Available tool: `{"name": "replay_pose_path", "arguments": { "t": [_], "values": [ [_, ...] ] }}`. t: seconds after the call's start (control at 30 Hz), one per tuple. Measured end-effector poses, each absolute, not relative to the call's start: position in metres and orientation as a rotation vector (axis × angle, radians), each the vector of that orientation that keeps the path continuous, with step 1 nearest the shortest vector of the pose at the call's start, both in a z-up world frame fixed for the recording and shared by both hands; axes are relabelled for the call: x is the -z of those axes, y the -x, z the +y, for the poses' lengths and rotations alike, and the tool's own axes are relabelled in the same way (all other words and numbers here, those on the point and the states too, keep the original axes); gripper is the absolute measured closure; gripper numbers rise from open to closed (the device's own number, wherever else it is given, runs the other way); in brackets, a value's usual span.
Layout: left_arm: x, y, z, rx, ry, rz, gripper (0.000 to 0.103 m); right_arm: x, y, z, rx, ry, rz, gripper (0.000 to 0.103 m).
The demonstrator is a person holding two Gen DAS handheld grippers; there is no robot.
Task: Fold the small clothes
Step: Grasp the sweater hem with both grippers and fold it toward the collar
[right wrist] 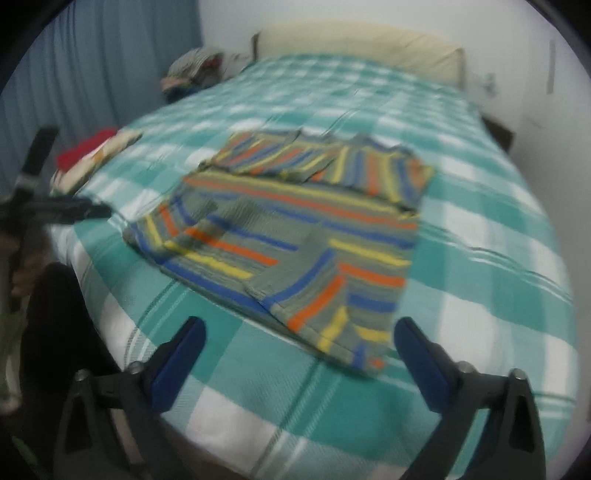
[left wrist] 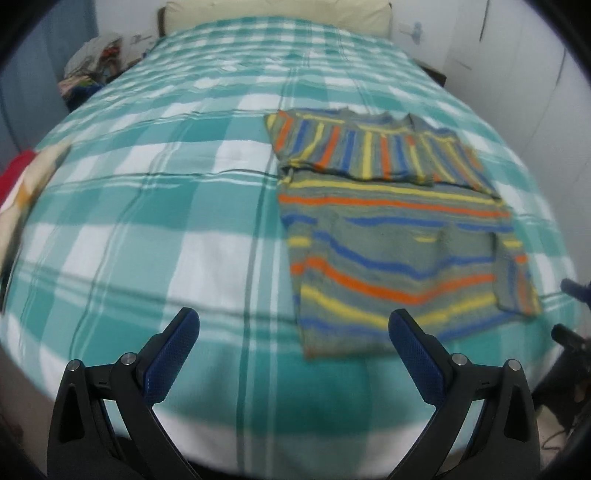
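Observation:
A small grey shirt with orange, blue and yellow stripes (left wrist: 391,236) lies flat on the teal-and-white checked bed (left wrist: 166,221), its top part and side edges folded in. It also shows in the right wrist view (right wrist: 295,236). My left gripper (left wrist: 293,326) is open and empty, above the bed's near edge, just left of the shirt's near hem. My right gripper (right wrist: 299,332) is open and empty, hovering over the shirt's near corner. The other gripper's dark frame (right wrist: 48,210) shows at the left of the right wrist view.
A cream pillow or headboard (left wrist: 277,11) lies at the far end of the bed. A heap of clothes (left wrist: 92,62) sits beyond the bed's far left corner. Red and cream folded cloth (right wrist: 92,155) lies at the bed's left edge. White walls stand on the right.

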State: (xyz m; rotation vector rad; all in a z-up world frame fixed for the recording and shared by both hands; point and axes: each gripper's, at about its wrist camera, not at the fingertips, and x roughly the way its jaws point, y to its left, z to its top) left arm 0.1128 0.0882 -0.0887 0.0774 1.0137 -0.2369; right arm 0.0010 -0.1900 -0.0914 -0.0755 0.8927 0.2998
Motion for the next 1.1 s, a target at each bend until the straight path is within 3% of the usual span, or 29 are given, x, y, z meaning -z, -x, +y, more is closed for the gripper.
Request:
{"name": "replay_pose_path", "arguments": {
  "t": [0.13,0.2,0.23,0.3,0.33,0.37,0.6,0.7,1.1],
  "values": [
    [0.111,-0.150,0.067,0.327,-0.100,1.057,0.007,0.107,-0.028,-0.173,-0.384,0.104,0.938,0.030],
    [0.124,-0.165,0.054,0.329,-0.141,1.077,0.029,0.125,-0.046,-0.164,-0.416,0.121,1.000,0.037],
    [0.128,-0.171,0.050,0.332,-0.159,1.090,0.034,0.134,-0.053,-0.162,-0.424,0.134,1.031,0.043],
    [0.137,-0.176,0.041,0.349,-0.206,1.106,0.058,0.145,-0.060,-0.161,-0.419,0.165,1.069,0.065],
    [0.138,-0.174,0.037,0.358,-0.235,1.090,0.069,0.143,-0.060,-0.163,-0.408,0.173,1.058,0.083],
    [0.136,-0.170,0.035,0.366,-0.260,1.068,0.097,0.138,-0.059,-0.168,-0.404,0.161,1.049,0.096],
    [0.064,-0.110,0.094,0.582,-0.075,0.859,0.100,0.054,0.007,-0.221,-0.479,0.072,0.909,0.096],
    [0.043,-0.064,0.130,0.654,-0.057,0.791,0.100,0.043,0.038,-0.235,-0.463,0.114,0.903,0.096],
    [0.099,0.021,0.177,0.588,-0.156,0.970,0.099,0.143,0.089,-0.270,-0.411,0.106,1.123,0.095]
  ]
}}
